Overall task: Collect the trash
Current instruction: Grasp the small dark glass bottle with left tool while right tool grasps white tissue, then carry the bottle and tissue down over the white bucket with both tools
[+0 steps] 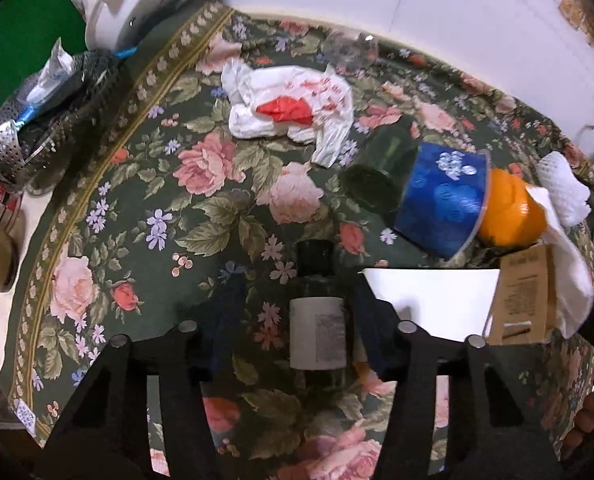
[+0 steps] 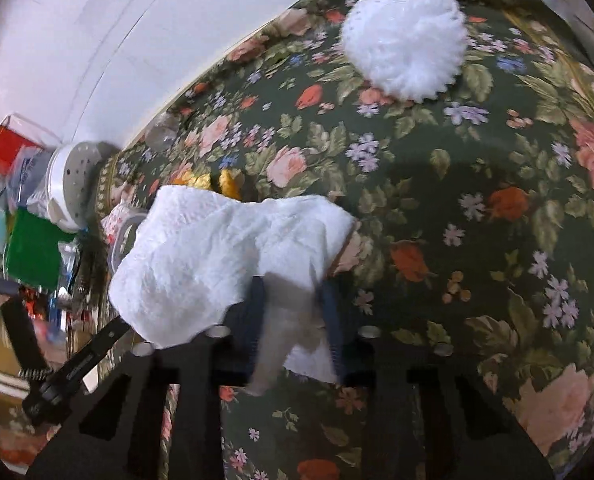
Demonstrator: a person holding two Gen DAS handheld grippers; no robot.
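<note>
A small dark bottle (image 1: pixel 318 312) with a black cap lies on the flowered tablecloth (image 1: pixel 201 208) directly between the two fingers of the left gripper (image 1: pixel 297 300), cap pointing away from the camera. The fingers flank the bottle closely on both sides, partly closed, but the blur leaves it unclear whether the pads press on the glass. The bottle's pale label carries small print too fine to read.

The right gripper (image 2: pixel 293 312) is nearly shut, pinching a crumpled white paper towel (image 2: pixel 225 256), most of which billows out to the left of the fingers.

Toward the cloth's far edge in the left view lies a crumpled white wrapper with red printing (image 1: pixel 293 108), and just beyond it a clear plastic piece (image 1: pixel 351 50). To the right of the bottle sit a dark green cup on its side (image 1: pixel 381 172), a blue flowered cup (image 1: pixel 445 196), an orange (image 1: pixel 511 212), a white foam net (image 2: pixel 407 42) near the cloth's corner, a white sheet (image 1: pixel 433 300) and a brown card box (image 1: pixel 525 300) whose print is illegible.
</note>
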